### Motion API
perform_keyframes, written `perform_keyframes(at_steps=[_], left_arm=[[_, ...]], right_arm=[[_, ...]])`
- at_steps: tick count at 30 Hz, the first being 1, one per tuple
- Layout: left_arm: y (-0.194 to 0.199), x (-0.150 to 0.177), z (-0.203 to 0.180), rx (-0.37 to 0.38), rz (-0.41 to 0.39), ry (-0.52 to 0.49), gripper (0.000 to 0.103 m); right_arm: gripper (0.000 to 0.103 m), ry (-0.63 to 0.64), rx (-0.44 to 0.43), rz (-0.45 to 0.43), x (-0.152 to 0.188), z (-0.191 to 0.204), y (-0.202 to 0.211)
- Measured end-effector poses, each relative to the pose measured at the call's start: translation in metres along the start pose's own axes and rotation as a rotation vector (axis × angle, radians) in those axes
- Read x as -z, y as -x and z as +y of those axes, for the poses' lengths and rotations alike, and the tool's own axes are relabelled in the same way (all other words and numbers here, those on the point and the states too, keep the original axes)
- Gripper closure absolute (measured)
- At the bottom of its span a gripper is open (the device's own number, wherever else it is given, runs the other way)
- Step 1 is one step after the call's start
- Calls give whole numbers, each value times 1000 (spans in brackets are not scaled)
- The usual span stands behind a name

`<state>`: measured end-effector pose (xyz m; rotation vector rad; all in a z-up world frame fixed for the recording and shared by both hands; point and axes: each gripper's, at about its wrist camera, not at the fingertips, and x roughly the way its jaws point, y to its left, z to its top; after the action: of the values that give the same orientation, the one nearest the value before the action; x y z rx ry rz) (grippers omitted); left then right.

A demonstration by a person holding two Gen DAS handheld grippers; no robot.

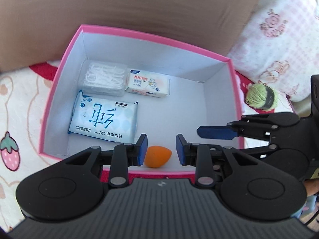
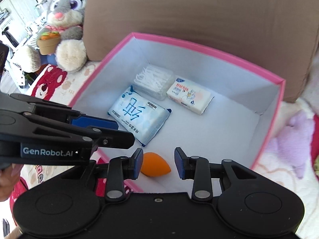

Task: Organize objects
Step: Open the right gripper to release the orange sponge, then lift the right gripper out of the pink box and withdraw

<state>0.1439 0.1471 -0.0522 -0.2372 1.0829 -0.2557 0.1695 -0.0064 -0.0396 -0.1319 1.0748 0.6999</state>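
Between left claw (image 1: 161, 149) fingers, seemingly: sponge (image 1: 158, 156).

Pink box (image 1: 137, 32), orange sponge (image 1: 157, 156)

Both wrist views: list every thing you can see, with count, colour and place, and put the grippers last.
box: one, pink outside and white inside, open, on the bedspread
wipes pack: one, pale blue, flat on the box floor, near left
tissue pack: one, white with red print, box floor, far side
clear case of white picks: one, far left corner of the box
sponge: one, orange, egg-shaped, near wall of the box
cardboard: one brown sheet, behind the box
stuffed rabbit: one, grey, beside the cardboard
brush: one, green bristles, outside the box
bedspread: one, cream with strawberries
left gripper: black with blue pads, open, above the sponge
right gripper: black with blue pads, open, over the box
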Motion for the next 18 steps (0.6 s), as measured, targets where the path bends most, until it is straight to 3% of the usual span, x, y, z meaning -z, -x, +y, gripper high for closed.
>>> perform_keyframes(at_steps=[10, 18], left_arm=[[60, 11, -28, -20, -19, -76, 71], [92, 26, -44, -56, 0, -135, 70]], right_arm=[[60, 97, 45, -59, 16, 31, 62], [55, 146, 104, -59, 33, 53, 96]])
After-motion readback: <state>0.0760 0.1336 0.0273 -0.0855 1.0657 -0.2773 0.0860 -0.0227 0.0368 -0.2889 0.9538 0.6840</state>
